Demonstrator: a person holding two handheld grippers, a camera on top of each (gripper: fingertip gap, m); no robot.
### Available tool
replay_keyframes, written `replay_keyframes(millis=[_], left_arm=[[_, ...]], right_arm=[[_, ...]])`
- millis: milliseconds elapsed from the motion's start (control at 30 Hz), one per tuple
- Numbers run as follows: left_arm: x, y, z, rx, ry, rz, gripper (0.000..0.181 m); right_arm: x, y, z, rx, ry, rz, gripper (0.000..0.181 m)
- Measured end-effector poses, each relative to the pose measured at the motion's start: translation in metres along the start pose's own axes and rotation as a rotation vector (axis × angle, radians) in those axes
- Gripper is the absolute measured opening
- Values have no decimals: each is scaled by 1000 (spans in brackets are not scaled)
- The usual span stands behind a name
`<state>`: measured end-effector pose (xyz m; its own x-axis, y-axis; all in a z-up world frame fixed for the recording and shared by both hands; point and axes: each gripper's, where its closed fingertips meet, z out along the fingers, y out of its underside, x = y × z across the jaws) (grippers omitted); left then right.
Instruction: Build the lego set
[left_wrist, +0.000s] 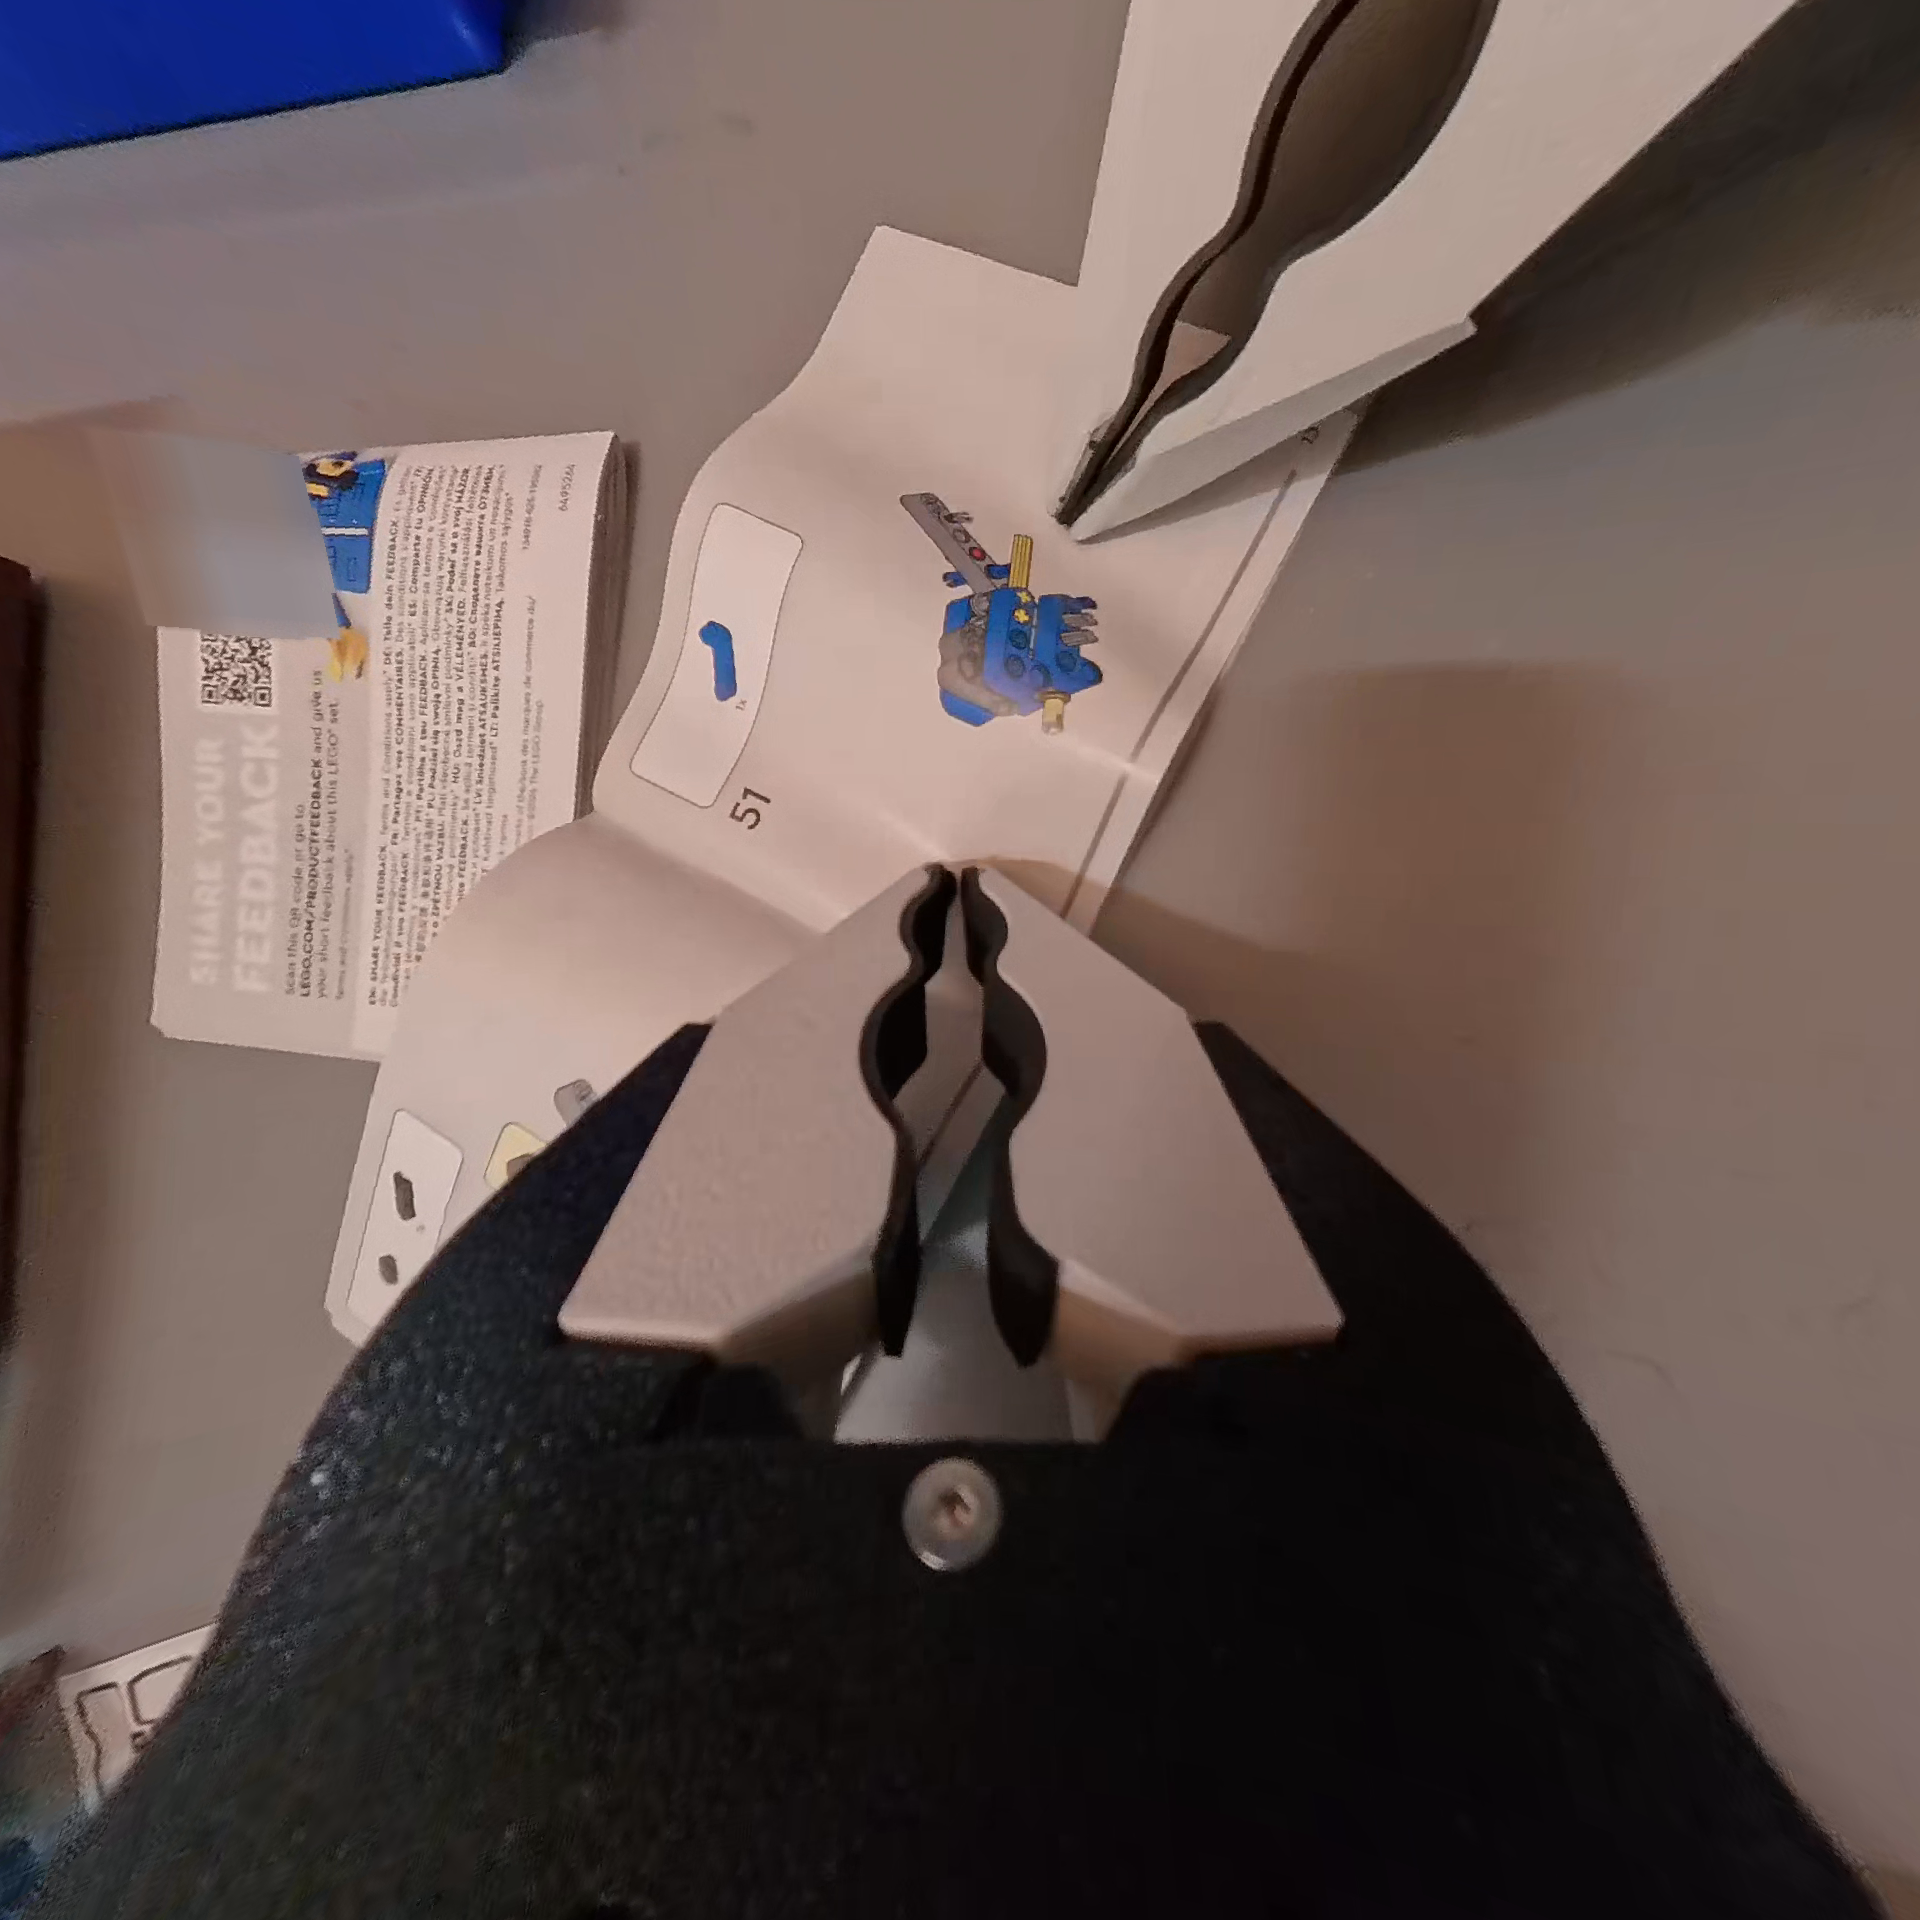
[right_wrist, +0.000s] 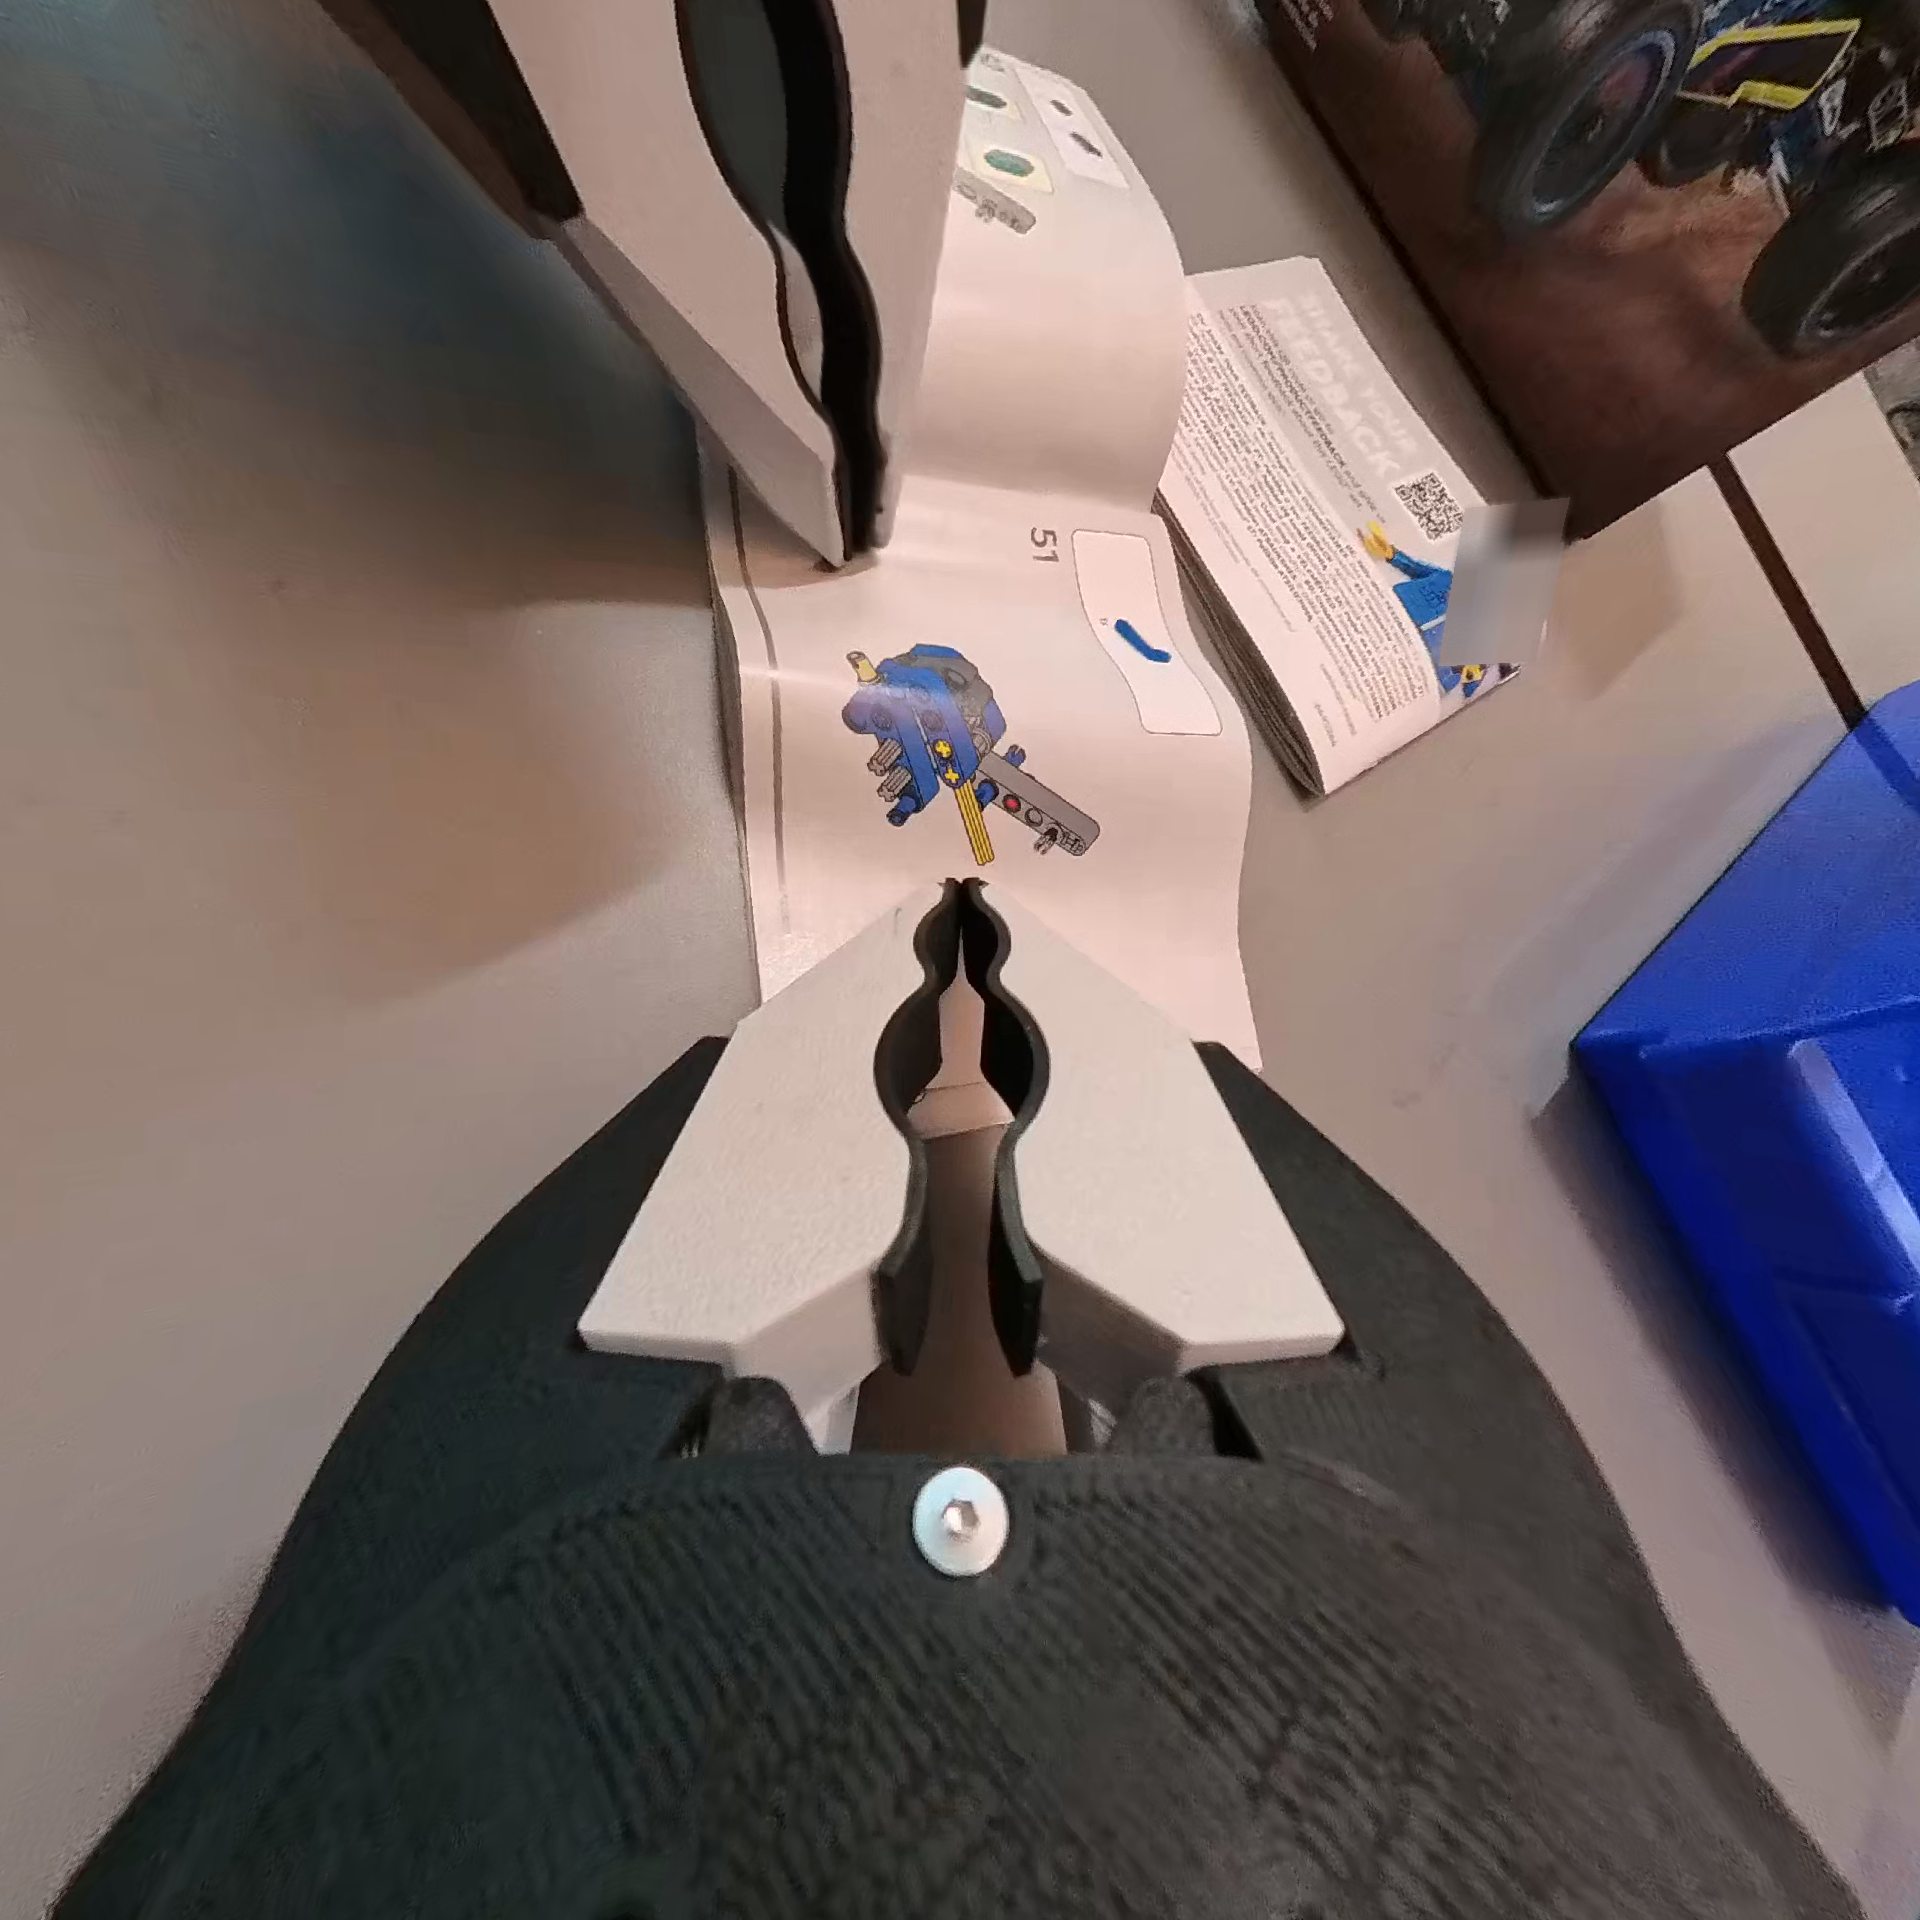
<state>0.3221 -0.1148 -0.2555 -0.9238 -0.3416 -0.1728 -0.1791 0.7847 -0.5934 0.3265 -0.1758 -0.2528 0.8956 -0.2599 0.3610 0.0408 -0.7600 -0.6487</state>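
The Lego instruction booklet (left_wrist: 862, 748) lies open on the grey table, showing a page with a drawing of a blue assembly (left_wrist: 1013, 649). My left gripper (left_wrist: 956, 875) is shut, its tips down on the page at the crease near the page's edge. It also shows in the right wrist view (right_wrist: 857, 551), upright on the page. My right gripper (right_wrist: 963, 885) is shut, its tips on the same page (right_wrist: 1091, 935) just below the drawing (right_wrist: 935, 748). In the left wrist view the right gripper (left_wrist: 1081, 514) stands at the page's far edge. No brick is in either grasp.
The booklet's remaining pages lie folded back under its cover (left_wrist: 416, 727) (right_wrist: 1340, 520). A blue bin (right_wrist: 1766, 1091) (left_wrist: 208, 62) stands to one side. The dark Lego box (right_wrist: 1610, 208) stands behind the booklet. A sheet with outlines (left_wrist: 114, 1704) lies at the lower left. Some 7 centimetres of space lies between my two pairs of fingers.
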Motion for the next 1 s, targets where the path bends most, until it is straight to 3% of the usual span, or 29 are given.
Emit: replay_keyframes(millis=[67,167,233,367,600,733,867,1000], left_arm=[[1,-2,0,11,8,-9,2],[13,-17,-8,78,71,-9,24],[22,-28,-13,110,78,60,31],[27,-28,-7,40,-18,271,32],[22,-29,-5,3,-122,376,20],[23,-34,-12,46,-164,383,1],[21,-34,-15,98,-196,320,0],[17,-37,-18,148,-224,254,0]], right_arm=[[0,0,0,0,6,9,0],[0,0,0,28,12,35,0],[0,0,0,47,9,50,0],[0,0,0,48,1,47,0],[0,0,0,55,0,55,0],[-1,-1,-7,92,-26,60,0],[39,0,-42,174,143,165,0],[47,21,-48,52,234,123,0]])
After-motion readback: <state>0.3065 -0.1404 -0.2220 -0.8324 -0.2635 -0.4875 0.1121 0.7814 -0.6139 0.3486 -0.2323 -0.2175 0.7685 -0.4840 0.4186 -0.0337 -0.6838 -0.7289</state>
